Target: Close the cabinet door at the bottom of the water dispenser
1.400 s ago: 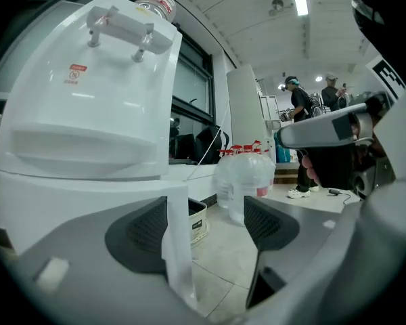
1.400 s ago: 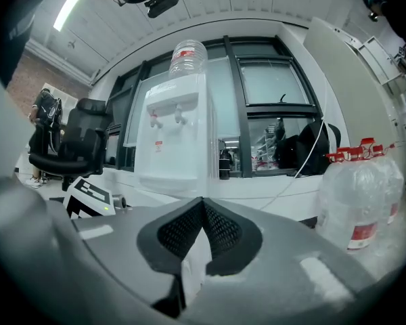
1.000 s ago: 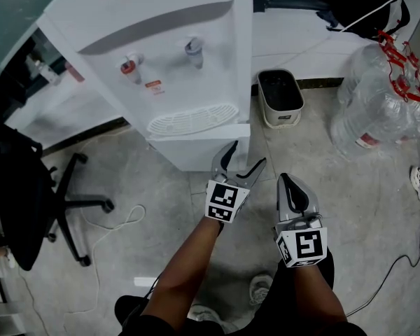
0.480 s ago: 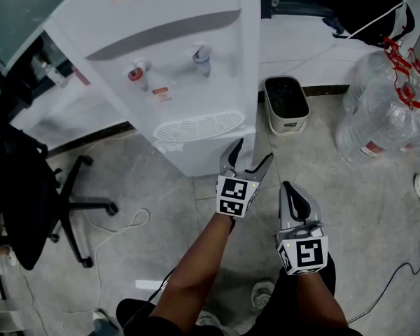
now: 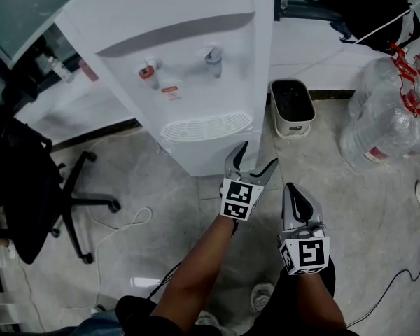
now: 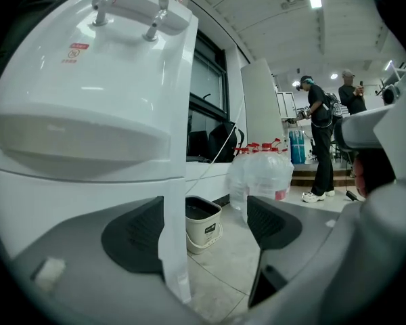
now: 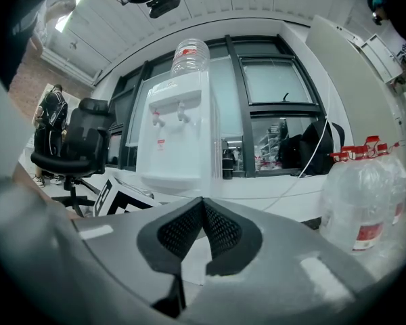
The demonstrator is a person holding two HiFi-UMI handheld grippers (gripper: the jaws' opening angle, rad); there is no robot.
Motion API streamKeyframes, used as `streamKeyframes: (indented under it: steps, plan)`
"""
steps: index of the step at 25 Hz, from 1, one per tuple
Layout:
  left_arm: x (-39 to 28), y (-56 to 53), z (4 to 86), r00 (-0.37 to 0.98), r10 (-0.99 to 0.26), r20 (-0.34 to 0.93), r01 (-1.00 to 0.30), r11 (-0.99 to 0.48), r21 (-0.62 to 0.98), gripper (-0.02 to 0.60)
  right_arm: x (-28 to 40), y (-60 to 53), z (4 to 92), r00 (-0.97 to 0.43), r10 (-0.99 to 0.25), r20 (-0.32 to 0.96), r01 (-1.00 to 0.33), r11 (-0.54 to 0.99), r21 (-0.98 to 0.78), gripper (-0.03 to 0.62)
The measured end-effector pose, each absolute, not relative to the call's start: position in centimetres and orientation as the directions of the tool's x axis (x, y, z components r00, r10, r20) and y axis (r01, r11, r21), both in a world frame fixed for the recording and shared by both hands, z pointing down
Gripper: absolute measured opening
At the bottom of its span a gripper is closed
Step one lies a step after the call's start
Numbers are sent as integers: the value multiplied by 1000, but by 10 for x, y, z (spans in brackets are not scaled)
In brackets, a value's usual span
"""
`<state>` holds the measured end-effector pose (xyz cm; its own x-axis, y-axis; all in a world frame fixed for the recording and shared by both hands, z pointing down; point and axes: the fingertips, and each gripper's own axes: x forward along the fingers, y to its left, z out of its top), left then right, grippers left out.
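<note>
The white water dispenser stands in front of me, and its bottom cabinet door lies flush with the body. My left gripper is at the door's lower right corner, and its jaws are opening. In the left gripper view the door's white edge stands between the pads of the left gripper; the right pad is clear of it. My right gripper hangs shut and empty to the right, apart from the dispenser. In the right gripper view the dispenser is ahead of the right gripper, whose pads meet.
A cream bin stands right of the dispenser. Large water bottles are at the far right. A black office chair is at the left, with a white cable on the floor. Two people stand far off.
The cabinet door stood slightly out from the dispenser a second ago and now lies flush. My left gripper followed it in towards the cabinet. The right gripper stayed put.
</note>
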<state>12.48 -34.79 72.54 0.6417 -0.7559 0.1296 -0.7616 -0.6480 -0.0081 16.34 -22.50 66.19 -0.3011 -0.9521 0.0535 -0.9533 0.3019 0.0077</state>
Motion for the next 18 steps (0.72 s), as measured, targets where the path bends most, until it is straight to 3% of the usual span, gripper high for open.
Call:
streamKeyframes:
  steps: [10, 15, 18]
  plan:
    - [80, -291, 707, 612, -788, 73, -791, -612, 20, 368, 146, -228, 660, -329, -944, 38, -943, 330, 31, 3]
    - [28, -259, 693, 530, -846, 56, -848, -529, 21, 248, 125, -230, 663, -358, -933, 47, -931, 360, 60, 3]
    - [-3, -246, 677, 465, -885, 37, -885, -465, 10, 115, 109, -229, 663, -380, -924, 48, -921, 382, 79, 3]
